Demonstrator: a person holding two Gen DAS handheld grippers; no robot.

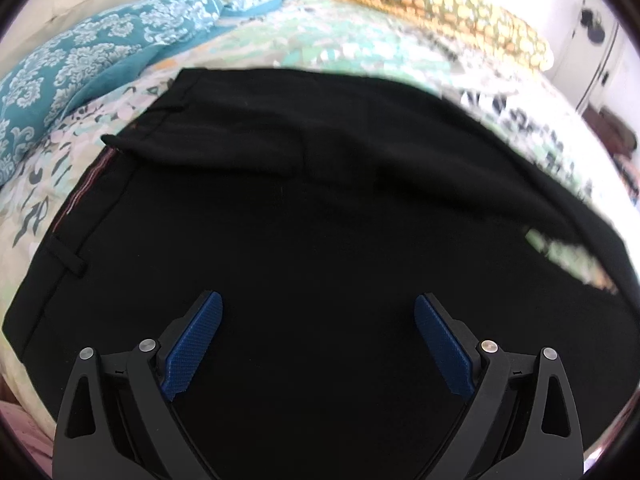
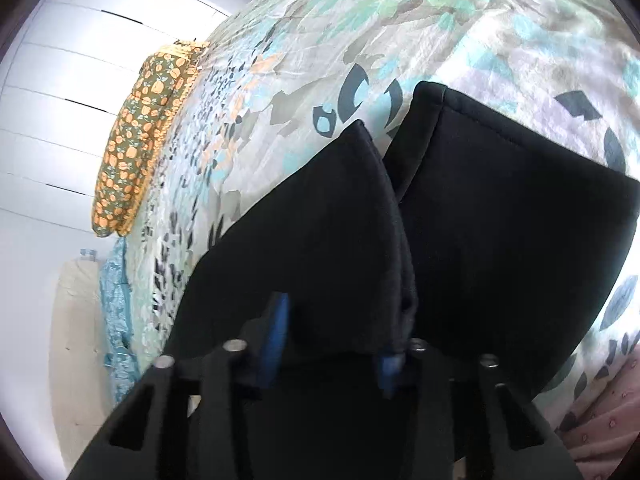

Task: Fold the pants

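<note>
Pants [image 1: 304,240]: flat on bed [image 1: 280,40]. My left gripper [image 1: 318,340] hovers, fingers spread, empty; right gripper [image 2: 334,344] pinches the hem for folding.

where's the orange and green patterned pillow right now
The patterned pillow lies at the far edge of the bed, upper right in the left wrist view, beyond the black pants; in the right wrist view it sits at left beside the white wall.
</note>
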